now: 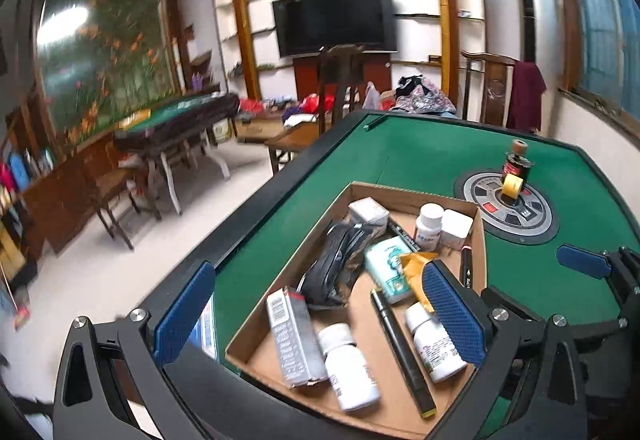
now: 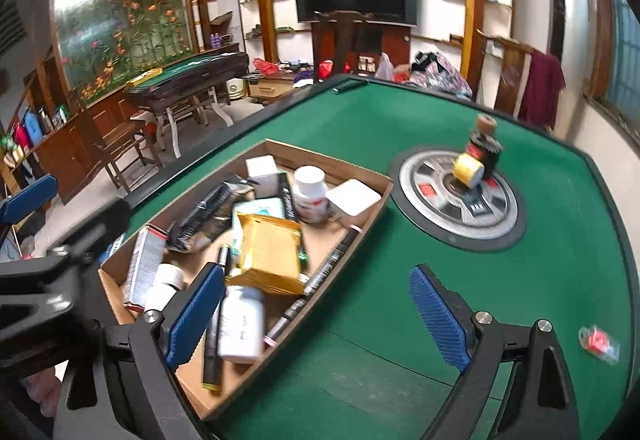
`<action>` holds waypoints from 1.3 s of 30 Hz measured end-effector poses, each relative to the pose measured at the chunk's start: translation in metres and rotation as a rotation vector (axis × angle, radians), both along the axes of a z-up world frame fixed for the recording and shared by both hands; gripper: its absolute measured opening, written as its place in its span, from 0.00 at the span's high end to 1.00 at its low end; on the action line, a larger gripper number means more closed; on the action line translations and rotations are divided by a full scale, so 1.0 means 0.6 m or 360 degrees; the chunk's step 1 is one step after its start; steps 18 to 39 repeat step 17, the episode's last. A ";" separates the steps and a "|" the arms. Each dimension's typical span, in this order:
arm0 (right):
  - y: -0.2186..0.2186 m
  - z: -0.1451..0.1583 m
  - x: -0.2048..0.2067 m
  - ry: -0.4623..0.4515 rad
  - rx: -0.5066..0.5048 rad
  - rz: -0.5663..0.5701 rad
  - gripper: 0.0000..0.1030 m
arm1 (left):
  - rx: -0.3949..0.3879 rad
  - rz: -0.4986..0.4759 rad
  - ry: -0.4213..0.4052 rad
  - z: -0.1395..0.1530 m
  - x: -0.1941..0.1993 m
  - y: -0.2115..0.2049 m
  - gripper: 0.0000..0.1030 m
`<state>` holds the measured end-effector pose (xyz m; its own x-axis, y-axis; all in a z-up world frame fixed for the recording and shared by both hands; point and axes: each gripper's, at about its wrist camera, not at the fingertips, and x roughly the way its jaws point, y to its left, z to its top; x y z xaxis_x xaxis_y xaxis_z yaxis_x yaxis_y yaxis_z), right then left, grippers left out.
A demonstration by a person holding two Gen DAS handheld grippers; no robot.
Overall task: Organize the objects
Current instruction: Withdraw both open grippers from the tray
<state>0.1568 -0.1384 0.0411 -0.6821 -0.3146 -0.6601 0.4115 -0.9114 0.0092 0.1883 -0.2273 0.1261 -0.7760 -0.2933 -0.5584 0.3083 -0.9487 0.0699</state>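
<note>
Now cardboard box (image 2: 352, 176) crammed: white bottles, markers, gold packet (image 2: 268, 256).

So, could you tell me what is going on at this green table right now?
A person is tidying small items into a cardboard box on the green table, with a gripper in each hand. Both the left gripper and the right gripper are open and empty, held above the box. It already holds white bottles, markers, a yellow packet and small cartons. A dark bottle and a yellow tape roll are on the table's centre disc, outside the box.
</note>
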 end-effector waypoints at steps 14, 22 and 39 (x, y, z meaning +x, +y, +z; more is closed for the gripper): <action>-0.072 -0.015 0.015 0.0103 0.0275 -0.0046 0.03 | 0.0242 0.0104 0.0073 -0.016 0.044 -0.084 0.00; -0.095 -0.022 0.012 0.0105 0.0364 -0.0045 0.03 | 0.0204 0.0148 0.0066 -0.016 0.045 -0.088 0.00; -0.095 -0.022 0.012 0.0105 0.0364 -0.0045 0.03 | 0.0204 0.0148 0.0066 -0.016 0.045 -0.088 0.00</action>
